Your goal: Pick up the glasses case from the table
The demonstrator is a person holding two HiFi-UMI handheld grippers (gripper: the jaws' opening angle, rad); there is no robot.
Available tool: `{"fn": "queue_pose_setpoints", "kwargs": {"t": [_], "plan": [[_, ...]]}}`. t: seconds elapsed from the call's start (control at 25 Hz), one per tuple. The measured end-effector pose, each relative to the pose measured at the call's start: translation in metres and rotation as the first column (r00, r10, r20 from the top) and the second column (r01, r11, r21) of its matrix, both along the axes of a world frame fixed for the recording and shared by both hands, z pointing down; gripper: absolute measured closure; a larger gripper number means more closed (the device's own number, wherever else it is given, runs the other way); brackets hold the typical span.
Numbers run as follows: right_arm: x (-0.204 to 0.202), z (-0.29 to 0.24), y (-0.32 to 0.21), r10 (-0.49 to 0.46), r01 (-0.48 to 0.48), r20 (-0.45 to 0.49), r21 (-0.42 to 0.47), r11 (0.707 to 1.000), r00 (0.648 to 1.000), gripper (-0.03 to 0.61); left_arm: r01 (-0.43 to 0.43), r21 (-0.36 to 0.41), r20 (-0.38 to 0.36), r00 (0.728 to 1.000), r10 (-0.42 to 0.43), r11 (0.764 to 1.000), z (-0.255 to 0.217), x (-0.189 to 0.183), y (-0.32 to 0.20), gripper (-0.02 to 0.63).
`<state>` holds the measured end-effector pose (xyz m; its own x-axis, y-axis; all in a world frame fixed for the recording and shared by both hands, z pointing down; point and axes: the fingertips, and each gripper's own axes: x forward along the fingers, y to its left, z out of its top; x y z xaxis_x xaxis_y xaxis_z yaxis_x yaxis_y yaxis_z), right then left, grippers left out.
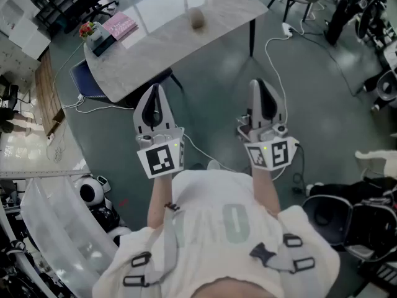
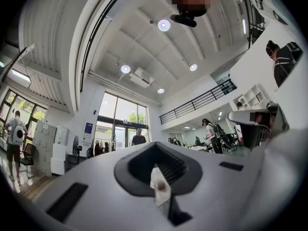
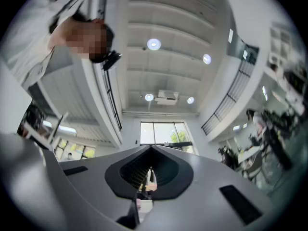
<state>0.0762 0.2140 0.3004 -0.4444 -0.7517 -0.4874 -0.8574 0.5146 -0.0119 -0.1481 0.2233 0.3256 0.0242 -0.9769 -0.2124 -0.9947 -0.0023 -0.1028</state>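
Glasses case not yet approached: your left hand-held gripper (image 1: 155, 89) and right hand-held gripper (image 1: 260, 84) both have jaws pressed together on nothing, tilted up over the floor (image 1: 211, 104), well short of the desk (image 1: 186, 42). Spread one pair of jaws and dip its nose before stepping in. Gripper views miss the desk; the case cannot be singled out among the small things (image 1: 108, 33) at the desk's left end.

Bright ceiling lamps (image 2: 164, 25) and windows (image 3: 166, 133); fisheye edges dark, seemingly blurred.
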Motion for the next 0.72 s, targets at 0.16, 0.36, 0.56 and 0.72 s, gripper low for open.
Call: {"fn": "queue_pose_setpoints", "kwargs": {"t": [0.16,0.36,0.56,0.72], "plan": [[-0.014,0.005,0.01,0.049,-0.048,-0.052,0.026,0.999,0.997,0.577,-0.012,0.007,0.013,1.0,0.012,1.0,0.004,0.001,0.001,0.611],[-0.027,0.028,0.008,0.05,-0.053,-0.136,-0.019,0.998,0.989,0.577,-0.023,0.03,0.033,0.999,0.022,0.999,0.003,-0.002,0.005,0.611],[-0.041,0.047,0.001,-0.001,-0.02,-0.184,-0.11,0.994,0.983,0.577,-0.056,0.056,0.023,0.998,0.055,0.997,0.008,0.002,0.011,0.609],[-0.046,0.07,-0.006,-0.049,0.01,-0.171,-0.221,0.975,0.984,0.577,-0.104,0.075,-0.016,0.994,0.106,0.992,0.013,0.005,0.01,0.609]]}}
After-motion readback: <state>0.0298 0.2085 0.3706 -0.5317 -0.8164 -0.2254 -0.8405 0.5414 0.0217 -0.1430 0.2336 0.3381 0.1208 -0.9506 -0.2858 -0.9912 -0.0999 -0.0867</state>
